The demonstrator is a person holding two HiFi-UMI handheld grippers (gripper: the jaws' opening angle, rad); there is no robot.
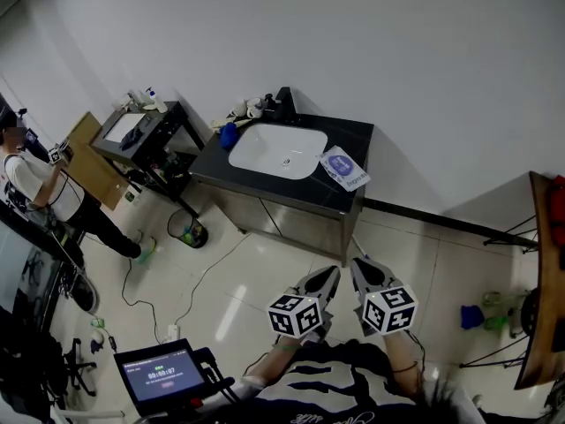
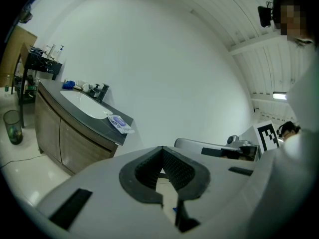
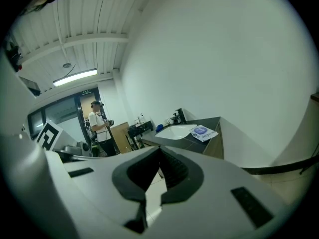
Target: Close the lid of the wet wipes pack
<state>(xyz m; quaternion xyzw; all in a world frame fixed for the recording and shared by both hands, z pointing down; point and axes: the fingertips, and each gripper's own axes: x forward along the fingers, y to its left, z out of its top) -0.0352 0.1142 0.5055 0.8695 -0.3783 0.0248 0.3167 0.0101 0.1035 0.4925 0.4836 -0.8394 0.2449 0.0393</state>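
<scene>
Wet wipes pack: white, with a purple oval label.
Counter: black top over grey-brown wood-grain fronts.
Basin: white.
Left tongs: pale grey shell.
Right tongs: pale grey shell.
Pads: dark grey, finely ribbed.
Marker cubes: black squares on white, a different pattern on each face.
Wall: plain white.
Floor: pale grey glossy tiles with thin dark joints.
Cloth on the counter: bright blue.
Bin: dark, with green inside.
Screen: blue-grey display in a black frame.
Wearer's shirt: dark with white stripes.
Bystander: white top, black trousers.
</scene>
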